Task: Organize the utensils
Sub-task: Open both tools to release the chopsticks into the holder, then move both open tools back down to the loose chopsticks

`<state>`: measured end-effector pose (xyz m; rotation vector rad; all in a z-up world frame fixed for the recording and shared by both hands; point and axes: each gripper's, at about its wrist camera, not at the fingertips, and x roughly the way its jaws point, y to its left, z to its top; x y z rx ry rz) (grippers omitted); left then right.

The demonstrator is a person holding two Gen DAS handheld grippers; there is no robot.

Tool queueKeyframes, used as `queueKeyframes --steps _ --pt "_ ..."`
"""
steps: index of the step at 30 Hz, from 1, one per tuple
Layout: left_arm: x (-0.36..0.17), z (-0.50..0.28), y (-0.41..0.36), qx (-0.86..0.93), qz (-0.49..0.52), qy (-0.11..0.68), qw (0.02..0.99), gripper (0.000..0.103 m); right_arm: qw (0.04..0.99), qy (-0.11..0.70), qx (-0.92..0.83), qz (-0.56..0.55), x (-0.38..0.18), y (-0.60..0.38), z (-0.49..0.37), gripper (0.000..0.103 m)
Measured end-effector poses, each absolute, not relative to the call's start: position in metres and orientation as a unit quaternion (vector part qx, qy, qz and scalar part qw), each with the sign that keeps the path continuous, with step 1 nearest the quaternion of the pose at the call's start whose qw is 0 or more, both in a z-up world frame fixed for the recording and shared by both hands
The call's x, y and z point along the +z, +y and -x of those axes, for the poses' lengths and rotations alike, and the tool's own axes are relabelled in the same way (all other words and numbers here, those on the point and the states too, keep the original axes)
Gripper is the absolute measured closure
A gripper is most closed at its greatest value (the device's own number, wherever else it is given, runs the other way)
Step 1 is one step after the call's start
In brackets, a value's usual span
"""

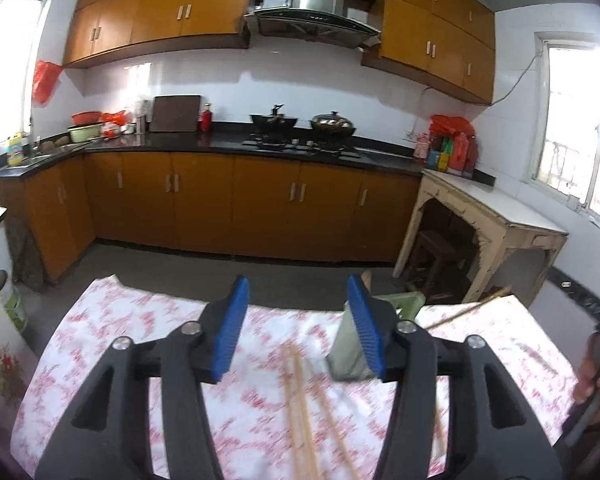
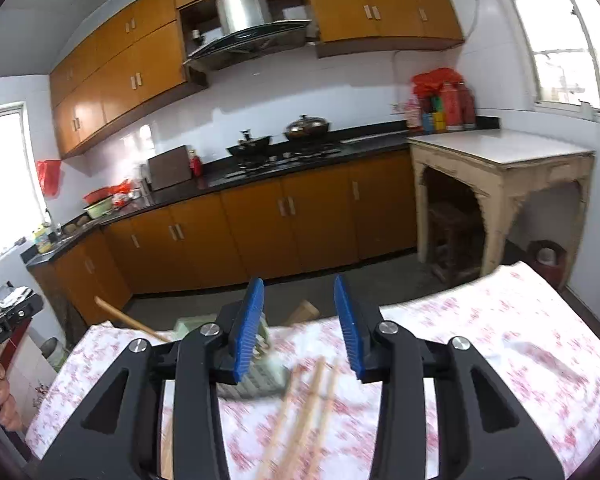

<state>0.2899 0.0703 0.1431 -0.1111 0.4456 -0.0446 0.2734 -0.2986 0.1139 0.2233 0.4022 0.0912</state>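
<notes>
Several wooden chopsticks (image 1: pixel 300 408) lie on the floral tablecloth (image 1: pixel 112 332), below and between the fingers of my left gripper (image 1: pixel 298 312), which is open and empty. A pale green utensil holder (image 1: pixel 350 354) stands just behind its right finger. In the right wrist view the chopsticks (image 2: pixel 312 400) lie under my open, empty right gripper (image 2: pixel 300 316), with the green holder (image 2: pixel 260 380) by its left finger. A wooden handle (image 2: pixel 128 318) sticks out of the holder to the left; it also shows in the left wrist view (image 1: pixel 468 308).
The table's far edge drops to a grey floor (image 1: pixel 180 264). Beyond stand orange kitchen cabinets (image 1: pixel 260 208), a black counter with pots (image 1: pixel 332 124), and a beige side table (image 1: pixel 492 208) at the right. The person's hand (image 1: pixel 596 372) holds the other gripper at the right edge.
</notes>
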Motion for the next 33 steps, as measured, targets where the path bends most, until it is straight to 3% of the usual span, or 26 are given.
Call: queueKeyframes --steps 4,11,14,15,16,23,25,27,33 --pt "0.098 -0.269 0.089 0.011 0.052 0.241 0.969 0.037 0.967 0.235 0.006 -0.1 0.072 -0.316 -0.253 0.057" --pt "0.001 -0.266 0.102 0.04 0.09 0.324 0.941 0.037 0.924 0.366 0.012 -0.112 -0.041 -0.299 -0.261 0.058" --pt "-0.025 -0.266 0.104 0.037 0.111 0.356 0.927 0.037 0.91 0.398 0.032 -0.11 -0.069 -0.275 -0.27 0.065" --pt "-0.034 -0.266 0.104 0.047 0.104 0.367 0.923 0.031 0.908 0.403 0.037 -0.107 -0.072 -0.269 -0.273 0.068" --pt "-0.041 -0.265 0.101 0.061 0.096 0.376 0.919 0.018 0.905 0.411 0.044 -0.101 -0.078 -0.26 -0.278 0.07" --pt "-0.062 -0.259 0.089 0.064 0.072 0.398 0.912 0.01 0.894 0.438 0.048 -0.075 -0.106 -0.237 -0.288 0.076" --pt "-0.062 -0.259 0.084 0.051 0.067 0.397 0.914 0.01 0.899 0.434 0.032 -0.051 -0.11 -0.233 -0.288 0.089" --pt "-0.063 -0.262 0.081 0.034 0.068 0.397 0.915 0.01 0.901 0.431 0.021 -0.04 -0.111 -0.233 -0.289 0.095" --pt "-0.071 -0.274 0.065 0.001 0.047 0.42 0.906 0.045 0.897 0.429 -0.034 -0.098 -0.11 -0.273 -0.296 0.096"
